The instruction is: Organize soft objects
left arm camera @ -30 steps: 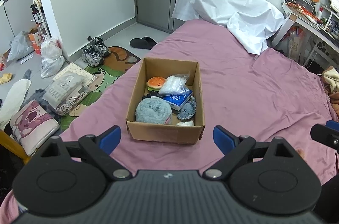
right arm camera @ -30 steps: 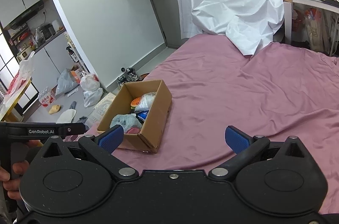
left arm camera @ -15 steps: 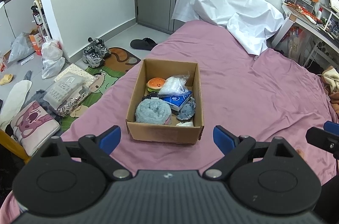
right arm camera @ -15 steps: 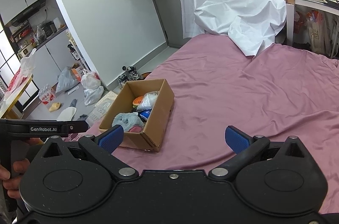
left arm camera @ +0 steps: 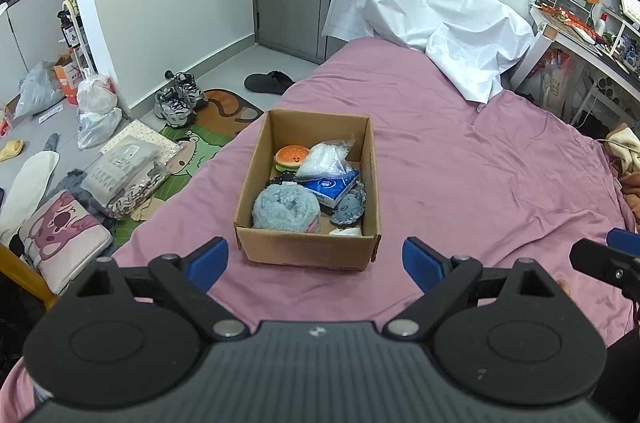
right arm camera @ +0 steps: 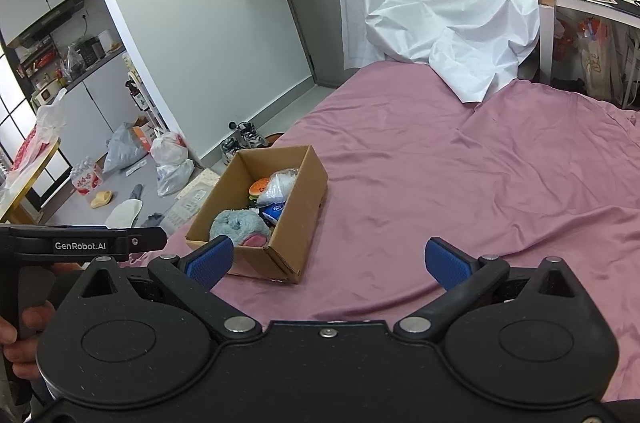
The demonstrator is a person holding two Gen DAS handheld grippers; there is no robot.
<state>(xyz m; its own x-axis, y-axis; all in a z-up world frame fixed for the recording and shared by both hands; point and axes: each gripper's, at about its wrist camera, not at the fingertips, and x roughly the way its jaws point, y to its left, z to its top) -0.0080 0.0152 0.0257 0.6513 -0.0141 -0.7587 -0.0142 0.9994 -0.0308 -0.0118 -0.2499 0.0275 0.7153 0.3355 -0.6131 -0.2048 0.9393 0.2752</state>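
Observation:
An open cardboard box (left arm camera: pixel 308 251) stands on the purple bed sheet (left arm camera: pixel 460 175). Inside lie a fluffy blue-grey plush (left arm camera: pixel 286 209), a burger plush (left arm camera: pixel 291 157), a clear plastic bag (left arm camera: pixel 326 159), a blue tissue pack (left arm camera: pixel 331 186) and a small dark grey plush (left arm camera: pixel 348 211). My left gripper (left arm camera: pixel 316 261) is open and empty, just in front of the box. My right gripper (right arm camera: pixel 327 261) is open and empty, to the right of the box (right arm camera: pixel 296 223); the plush (right arm camera: pixel 236 225) shows inside it.
A crumpled white sheet (left arm camera: pixel 424 11) covers the bed's far end. A desk with clutter (left arm camera: pixel 580 27) stands at the right. On the floor at the left lie shoes (left arm camera: pixel 176 99), bags (left arm camera: pixel 96 111) and cushions (left arm camera: pixel 64 235). The bed edge runs along the left.
Both views have shifted slightly; in the right wrist view the box has drifted right and down a little. Both grippers stay open and empty.

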